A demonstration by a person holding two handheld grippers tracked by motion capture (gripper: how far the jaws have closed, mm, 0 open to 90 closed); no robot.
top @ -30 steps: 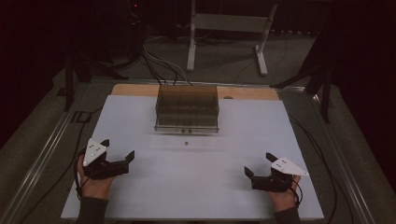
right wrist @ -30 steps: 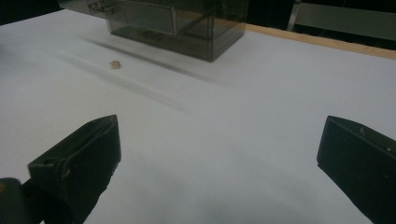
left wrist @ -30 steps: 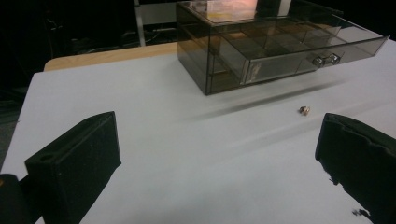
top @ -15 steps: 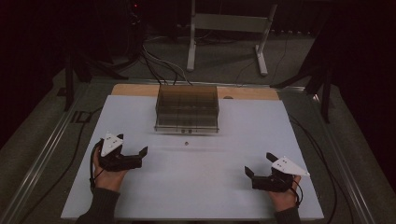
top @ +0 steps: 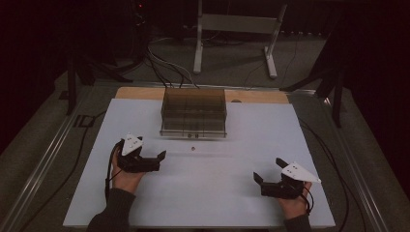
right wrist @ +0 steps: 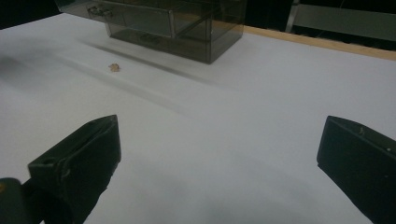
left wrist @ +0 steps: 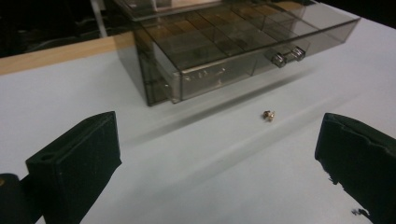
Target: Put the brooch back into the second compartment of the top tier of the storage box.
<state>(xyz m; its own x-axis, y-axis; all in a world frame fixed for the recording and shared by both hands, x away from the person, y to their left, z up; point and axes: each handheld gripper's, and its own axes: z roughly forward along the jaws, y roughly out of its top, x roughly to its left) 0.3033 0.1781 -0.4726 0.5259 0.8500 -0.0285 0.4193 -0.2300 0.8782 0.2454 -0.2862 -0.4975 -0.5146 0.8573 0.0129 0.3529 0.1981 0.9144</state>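
Small brass piece (top: 193, 149) lies on desk (top: 212, 193) at two o'clock from left tongs (top: 163, 158), nearer than right tongs (top: 256, 178); both wide open, empty.

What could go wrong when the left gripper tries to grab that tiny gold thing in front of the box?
The gold bit is very small and lies loose on the smooth white table. The left gripper has wide, blunt jaws, open now, so they might nudge it away or close without catching it. It also lies close in front of the box, so a push could send it against or under the box.
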